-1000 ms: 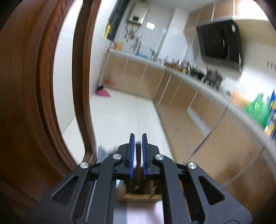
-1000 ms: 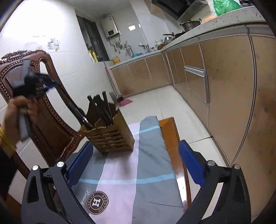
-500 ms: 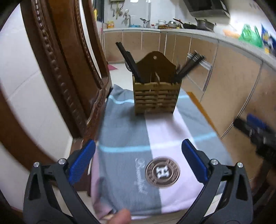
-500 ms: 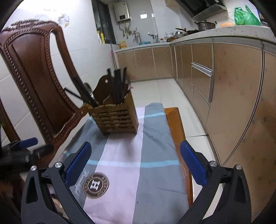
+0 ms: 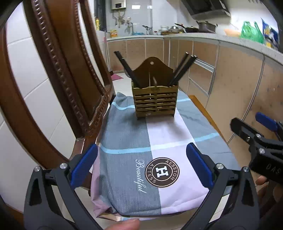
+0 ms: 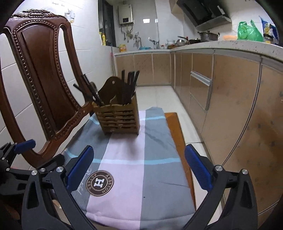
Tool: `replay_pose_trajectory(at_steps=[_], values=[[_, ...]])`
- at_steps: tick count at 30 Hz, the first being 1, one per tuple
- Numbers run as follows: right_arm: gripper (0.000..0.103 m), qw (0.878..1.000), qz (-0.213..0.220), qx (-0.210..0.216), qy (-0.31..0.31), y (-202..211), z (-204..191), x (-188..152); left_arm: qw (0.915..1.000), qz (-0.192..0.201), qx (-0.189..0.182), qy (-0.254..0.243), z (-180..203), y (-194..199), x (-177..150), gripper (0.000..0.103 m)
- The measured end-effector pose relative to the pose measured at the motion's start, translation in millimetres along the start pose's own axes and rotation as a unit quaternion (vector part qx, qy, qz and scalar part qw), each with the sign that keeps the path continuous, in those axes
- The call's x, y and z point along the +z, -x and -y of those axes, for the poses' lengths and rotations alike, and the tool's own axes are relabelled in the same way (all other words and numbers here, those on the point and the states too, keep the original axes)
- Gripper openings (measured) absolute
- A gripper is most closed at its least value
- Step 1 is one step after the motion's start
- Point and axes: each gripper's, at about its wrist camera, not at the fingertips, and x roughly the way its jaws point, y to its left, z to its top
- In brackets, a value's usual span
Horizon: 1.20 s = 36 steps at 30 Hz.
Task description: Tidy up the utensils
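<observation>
Slatted wooden holder (image 5: 155, 101), matt cloth (image 5: 127, 138)

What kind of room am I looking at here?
Most likely a home kitchen: a long counter with pots along the wall, a range hood above it, and a wooden utensil holder on a cloth-covered table.

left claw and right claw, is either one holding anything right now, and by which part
Nothing is held. The left claw and right claw both stand wide open above the grey, pink and blue cloth, short of the slatted wooden utensil holder.
</observation>
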Motion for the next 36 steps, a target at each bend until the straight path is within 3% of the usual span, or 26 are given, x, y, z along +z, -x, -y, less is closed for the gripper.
replay_pose_trajectory(at_steps=[7,36], values=[[0.1,1.0,-0.001,-0.013,-0.002,-4,6,1,0.9994,0.004,0.001,0.035,-18,0,3,0.099],[0.1,1.0,-0.001,-0.014,0.002,-4,8,1,0.9992,0.013,-0.003,0.037,-21,3,4,0.099]])
